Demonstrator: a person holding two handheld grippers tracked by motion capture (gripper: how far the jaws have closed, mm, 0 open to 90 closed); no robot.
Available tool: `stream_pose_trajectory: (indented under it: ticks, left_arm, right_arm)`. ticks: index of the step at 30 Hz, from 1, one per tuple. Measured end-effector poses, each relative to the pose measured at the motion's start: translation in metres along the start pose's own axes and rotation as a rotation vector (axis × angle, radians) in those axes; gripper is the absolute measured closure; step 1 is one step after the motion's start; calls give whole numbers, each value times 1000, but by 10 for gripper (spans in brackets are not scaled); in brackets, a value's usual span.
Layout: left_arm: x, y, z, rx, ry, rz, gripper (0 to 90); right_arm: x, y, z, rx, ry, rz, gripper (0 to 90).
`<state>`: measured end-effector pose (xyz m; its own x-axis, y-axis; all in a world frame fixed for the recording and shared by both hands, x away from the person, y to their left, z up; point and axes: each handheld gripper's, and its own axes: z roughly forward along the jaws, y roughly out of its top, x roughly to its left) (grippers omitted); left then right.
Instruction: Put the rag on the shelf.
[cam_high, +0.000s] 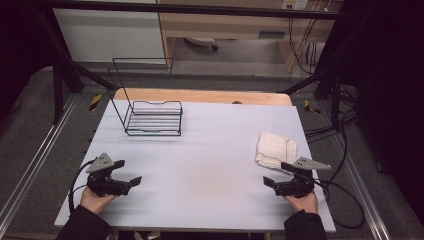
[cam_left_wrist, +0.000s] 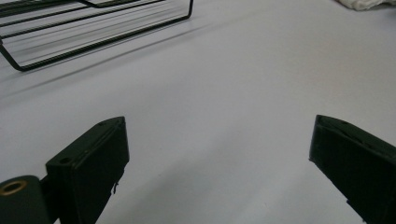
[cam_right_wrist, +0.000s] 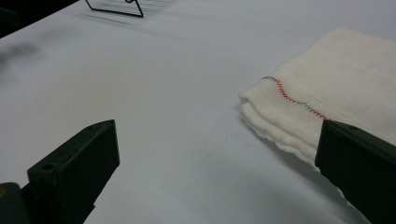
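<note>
Left gripper (cam_high: 131, 172): held low over the near left part of the table (cam_high: 210, 165); its jaws are spread wide with nothing between them, and bare table surface is seen in the gap in the left gripper view.
Right gripper (cam_high: 268, 175): held low over the near right part of the table; its jaws are spread wide and nothing is gripped.
Cloth (cam_high: 276, 148): a folded white cloth is laid flat on the right side of the table, just beyond the right gripper; in the right gripper view its near corner is seen just behind the right-hand jaw, with a line of red and green stitching across it.
Wire rack (cam_high: 152, 118): a black wire rack is set on the far left part of the table, well apart from the cloth and both grippers.
</note>
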<state>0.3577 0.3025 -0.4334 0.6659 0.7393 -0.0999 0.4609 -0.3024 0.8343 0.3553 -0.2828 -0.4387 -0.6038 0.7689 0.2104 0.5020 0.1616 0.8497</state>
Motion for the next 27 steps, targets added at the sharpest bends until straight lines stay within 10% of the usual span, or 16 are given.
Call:
stream_pose_trajectory:
  ticks: [27]
  left_arm:
    - [0,-1,0,9,12,-7,50]
  right_arm:
    - [5,17,28,64,-140,-22,75]
